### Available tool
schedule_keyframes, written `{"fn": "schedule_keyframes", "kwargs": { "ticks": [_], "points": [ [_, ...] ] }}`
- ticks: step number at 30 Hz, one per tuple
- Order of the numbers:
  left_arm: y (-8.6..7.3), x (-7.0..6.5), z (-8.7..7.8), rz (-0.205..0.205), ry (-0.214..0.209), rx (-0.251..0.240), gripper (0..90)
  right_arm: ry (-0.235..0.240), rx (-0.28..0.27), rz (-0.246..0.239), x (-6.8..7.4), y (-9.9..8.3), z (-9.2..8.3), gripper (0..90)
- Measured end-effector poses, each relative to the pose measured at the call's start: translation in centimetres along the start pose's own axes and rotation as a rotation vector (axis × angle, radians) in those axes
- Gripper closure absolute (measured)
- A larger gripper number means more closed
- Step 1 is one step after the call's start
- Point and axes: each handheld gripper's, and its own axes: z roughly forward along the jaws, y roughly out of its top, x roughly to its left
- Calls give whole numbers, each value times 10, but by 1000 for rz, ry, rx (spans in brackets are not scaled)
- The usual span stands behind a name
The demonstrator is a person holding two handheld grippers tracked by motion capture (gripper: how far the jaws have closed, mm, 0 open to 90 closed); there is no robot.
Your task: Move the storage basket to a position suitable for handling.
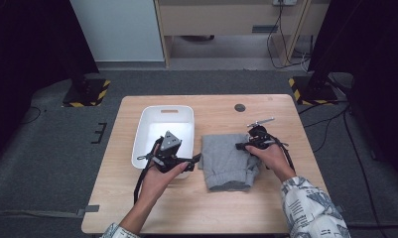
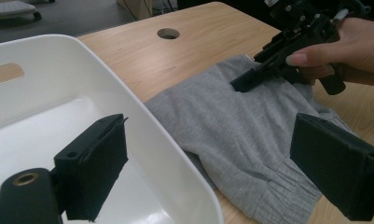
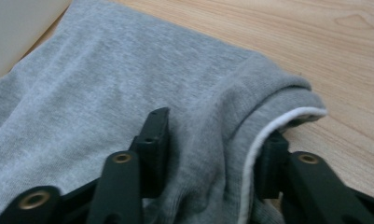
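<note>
A folded grey sweatshirt-knit garment [image 1: 230,161] lies flat on the wooden table [image 1: 281,208], just to the right of a white plastic bin [image 1: 163,117] and touching or nearly touching the bin's near right corner. The right gripper [image 1: 242,146] rests on the garment's upper right part, its tip pointing left across the cloth. In the right gripper view, a thick fold of the grey fabric [image 3: 231,140] with a white inner edge sits between the two black jaws: one jaw lies on top of the cloth, the other is tucked under the fold's edge, and both press against it, so the fold is pinched at a medium width. The left gripper [image 1: 196,157] hovers over the bin's near right corner, just left of the garment. In the left gripper view its jaws stand wide apart with nothing held, one over the bin's inside, the other over the garment's ribbed cuff [image 2: 278,205].
</note>
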Motion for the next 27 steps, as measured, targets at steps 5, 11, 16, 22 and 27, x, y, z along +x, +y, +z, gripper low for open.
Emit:
{"fn": "schedule_keyframes", "kwargs": {
  "ticks": [5,11,16,22,27],
  "points": [
    [2,-11,6,12,-18,3,102,-18,-18,-29,1,-3,-3,701],
    [4,-31,21,29,-41,23,103,-35,-19,-57,2,-5,-5,721],
    [3,-46,38,30,-48,44,114,-33,-22,-64,1,-5,-6,721],
    [-4,-62,64,44,-59,72,120,-36,-22,-67,-3,-8,-9,720],
    [-13,-70,82,29,-16,114,120,-39,-29,-52,-8,-11,-12,719]
  ]
}}
